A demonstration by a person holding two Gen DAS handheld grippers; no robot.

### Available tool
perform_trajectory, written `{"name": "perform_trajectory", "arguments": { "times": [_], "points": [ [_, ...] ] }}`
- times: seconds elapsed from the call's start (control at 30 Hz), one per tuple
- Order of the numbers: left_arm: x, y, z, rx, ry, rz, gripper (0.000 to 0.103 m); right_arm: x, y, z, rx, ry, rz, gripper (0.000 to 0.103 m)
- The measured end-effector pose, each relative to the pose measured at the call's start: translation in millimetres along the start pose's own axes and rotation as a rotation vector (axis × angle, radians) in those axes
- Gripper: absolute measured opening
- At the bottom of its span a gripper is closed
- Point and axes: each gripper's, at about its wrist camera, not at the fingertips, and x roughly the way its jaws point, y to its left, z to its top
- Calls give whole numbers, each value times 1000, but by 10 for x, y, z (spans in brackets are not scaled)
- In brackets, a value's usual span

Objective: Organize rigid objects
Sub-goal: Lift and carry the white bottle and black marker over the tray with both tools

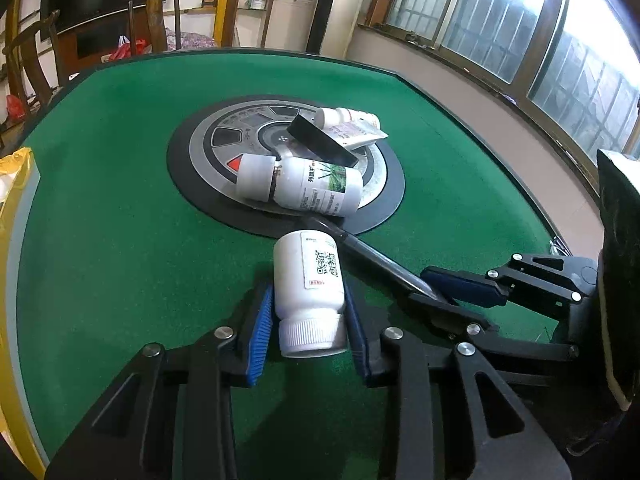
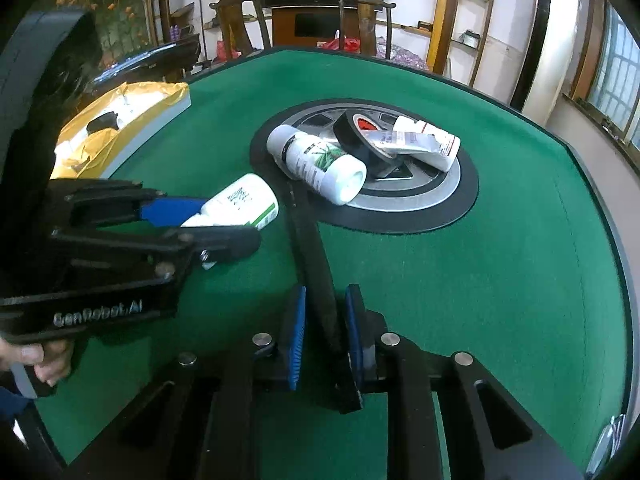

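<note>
**Two grippers, each clamped on one item over a green table.**
Left wrist view: left gripper (image 1: 308, 320) jaws clamp a white bottle (image 1: 306, 276) at six o'clock; gripped near its cap, it could pivot. Right wrist view: right gripper (image 2: 324, 340) jaws pinch a black pen (image 2: 310, 248) at six o'clock; its thin barrel may slip sideways.
</note>
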Motion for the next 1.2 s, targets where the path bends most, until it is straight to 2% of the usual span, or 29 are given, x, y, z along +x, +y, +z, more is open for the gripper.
{"name": "perform_trajectory", "arguments": {
  "times": [0.23, 0.37, 0.6, 0.77, 1.03, 1.2],
  "points": [
    [13, 23, 41, 1, -1, 21, 31, 127, 25, 141, 23, 10, 28, 20],
    [18, -4, 44, 13, -2, 39, 31, 97, 70, 101, 23, 10, 19, 16],
    [-39, 95, 46, -32, -35, 46, 31, -133, -41, 23, 116, -50, 130, 13],
    [-68, 102, 59, -37, -63, 69, 31, -176, -54, 25, 131, -77, 144, 13],
    [-74, 159, 86, -55, -75, 82, 31, -12, 85, 2, 88, 17, 154, 13],
    [-80, 179, 79, -61, -75, 88, 31, 75, 197, 68, 54, 55, 93, 13]
  ]
}}
